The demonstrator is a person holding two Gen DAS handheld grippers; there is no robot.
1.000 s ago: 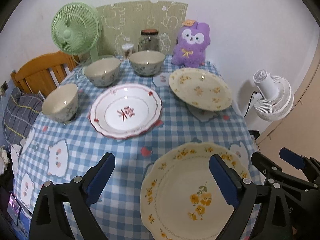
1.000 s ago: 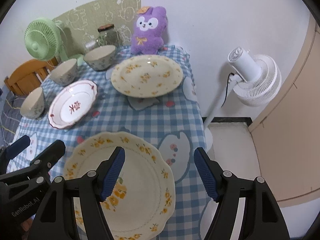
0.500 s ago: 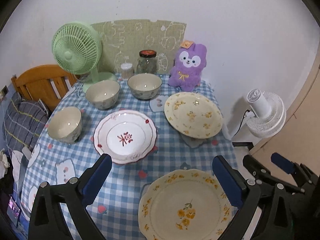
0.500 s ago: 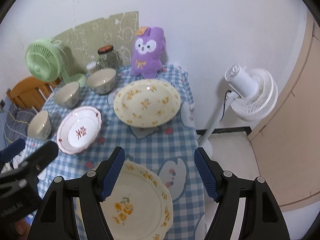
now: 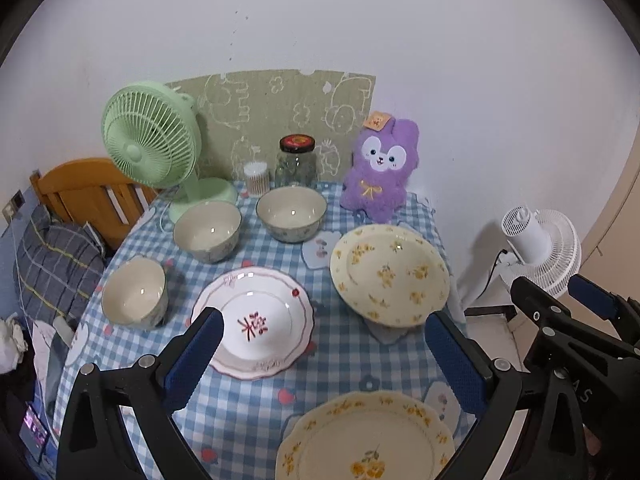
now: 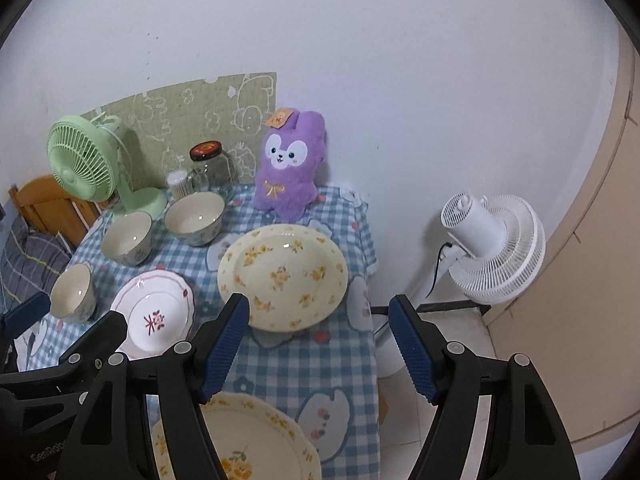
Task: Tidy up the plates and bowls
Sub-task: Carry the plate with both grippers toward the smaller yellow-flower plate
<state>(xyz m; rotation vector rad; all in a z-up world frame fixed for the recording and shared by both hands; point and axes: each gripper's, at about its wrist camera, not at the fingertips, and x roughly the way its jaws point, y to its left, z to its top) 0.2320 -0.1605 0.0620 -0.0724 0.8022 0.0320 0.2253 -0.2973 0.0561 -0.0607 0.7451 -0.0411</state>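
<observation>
Bowls: I count three (image 5: 208,230) (image 5: 291,218) (image 5: 134,291), all empty, in an arc on the left and far side of the checked table (image 5: 248,408).
Plates: three; a red-trimmed one (image 5: 256,320) mid-table, a yellow-flowered one (image 5: 390,274) beside it, a scalloped flowered one (image 5: 366,440) at the near edge, all bare.
Jar: one (image 5: 297,162), red lid on, contents unclear to me.
Left gripper (image 5: 324,354): jaws wide apart, holding nothing.
Right gripper (image 6: 320,350): jaws wide apart, holding nothing.
Fans: two; green (image 5: 150,138) on the table, white (image 5: 540,248) on the floor.

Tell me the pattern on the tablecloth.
Blue-and-white gingham tablecloth with cartoon animal patches; clearest in the left wrist view.
</observation>
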